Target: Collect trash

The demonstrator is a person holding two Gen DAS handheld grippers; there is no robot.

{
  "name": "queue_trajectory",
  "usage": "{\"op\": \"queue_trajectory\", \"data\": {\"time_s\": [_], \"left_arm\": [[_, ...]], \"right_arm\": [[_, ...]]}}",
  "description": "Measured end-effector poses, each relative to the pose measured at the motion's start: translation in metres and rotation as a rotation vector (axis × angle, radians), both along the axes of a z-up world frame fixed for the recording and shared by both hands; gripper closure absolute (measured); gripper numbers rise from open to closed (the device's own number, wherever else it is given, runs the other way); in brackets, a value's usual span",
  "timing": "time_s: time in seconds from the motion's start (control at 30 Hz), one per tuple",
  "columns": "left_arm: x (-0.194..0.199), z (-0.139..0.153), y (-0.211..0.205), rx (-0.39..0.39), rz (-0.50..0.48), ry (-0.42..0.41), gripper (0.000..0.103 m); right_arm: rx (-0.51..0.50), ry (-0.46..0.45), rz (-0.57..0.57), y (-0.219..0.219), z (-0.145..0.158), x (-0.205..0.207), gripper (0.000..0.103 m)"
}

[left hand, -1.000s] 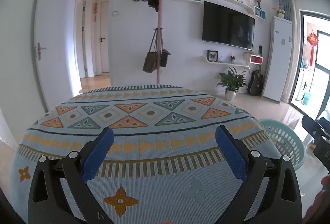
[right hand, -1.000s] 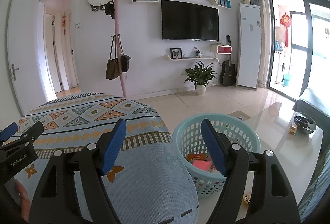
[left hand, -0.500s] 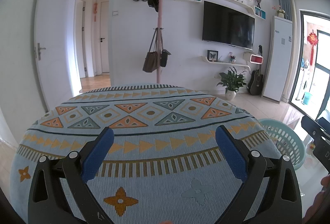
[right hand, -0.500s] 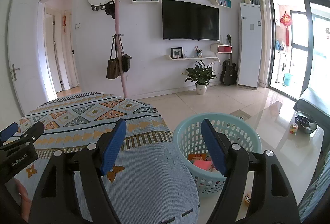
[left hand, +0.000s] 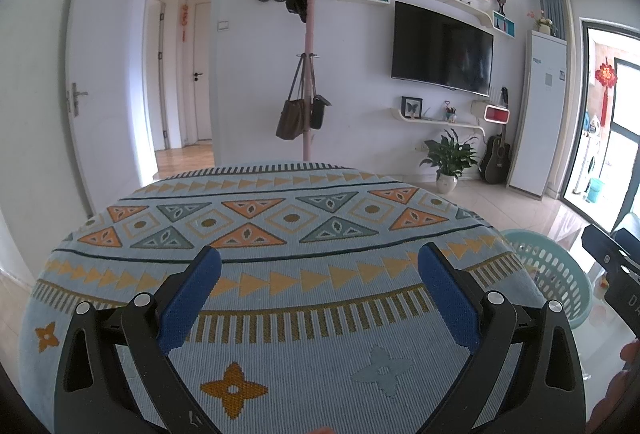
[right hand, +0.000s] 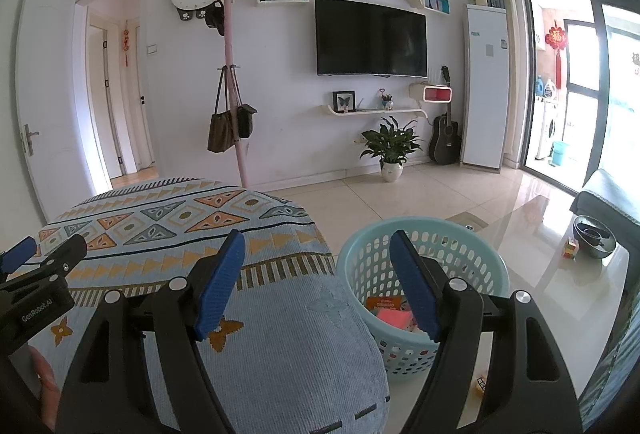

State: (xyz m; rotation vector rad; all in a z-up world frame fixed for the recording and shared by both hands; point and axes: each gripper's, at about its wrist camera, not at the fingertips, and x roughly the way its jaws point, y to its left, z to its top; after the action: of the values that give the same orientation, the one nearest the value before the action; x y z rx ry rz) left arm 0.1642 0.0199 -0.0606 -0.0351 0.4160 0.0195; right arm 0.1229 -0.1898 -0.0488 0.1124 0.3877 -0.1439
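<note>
A light teal plastic basket (right hand: 424, 258) stands on the floor right of a patterned cloth-covered table (right hand: 168, 218); it holds trash, including an orange packet (right hand: 384, 303) and pink wrappers (right hand: 394, 316). The basket also shows in the left wrist view (left hand: 548, 274). My right gripper (right hand: 318, 274) is open and empty, held above the table's right edge and the basket rim. My left gripper (left hand: 320, 288) is open and empty over the table (left hand: 280, 218). I see no loose trash on the cloth.
A small yellow scrap (right hand: 480, 386) lies on the floor by the basket. A glass table (right hand: 560, 274) at right carries a dark bowl (right hand: 594, 242) and a small cube (right hand: 570, 248). A coat rack (right hand: 234, 94), plant (right hand: 390, 150) and guitar (right hand: 444, 138) stand along the far wall.
</note>
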Motion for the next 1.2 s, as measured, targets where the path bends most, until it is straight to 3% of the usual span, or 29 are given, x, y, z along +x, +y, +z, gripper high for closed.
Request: {"op": "queue_trajectory", "data": {"time_s": [0.7, 0.83, 1.1, 1.2], "left_arm": [[0.001, -0.002, 0.004, 0.005, 0.01, 0.012, 0.007], [-0.01, 0.001, -0.003, 0.091, 0.045, 0.026, 0.007], [-0.039, 0.013, -0.006, 0.091, 0.021, 0.029, 0.007], [-0.049, 0.017, -0.006, 0.095, 0.022, 0.032, 0.007]], "right_arm": [[0.0, -0.016, 0.02, 0.006, 0.011, -0.007, 0.032], [0.003, -0.025, 0.029, 0.008, 0.013, -0.012, 0.032], [0.017, -0.056, 0.043, 0.011, 0.026, -0.03, 0.032], [0.066, -0.042, 0.066, 0.011, 0.027, -0.037, 0.032]]}}
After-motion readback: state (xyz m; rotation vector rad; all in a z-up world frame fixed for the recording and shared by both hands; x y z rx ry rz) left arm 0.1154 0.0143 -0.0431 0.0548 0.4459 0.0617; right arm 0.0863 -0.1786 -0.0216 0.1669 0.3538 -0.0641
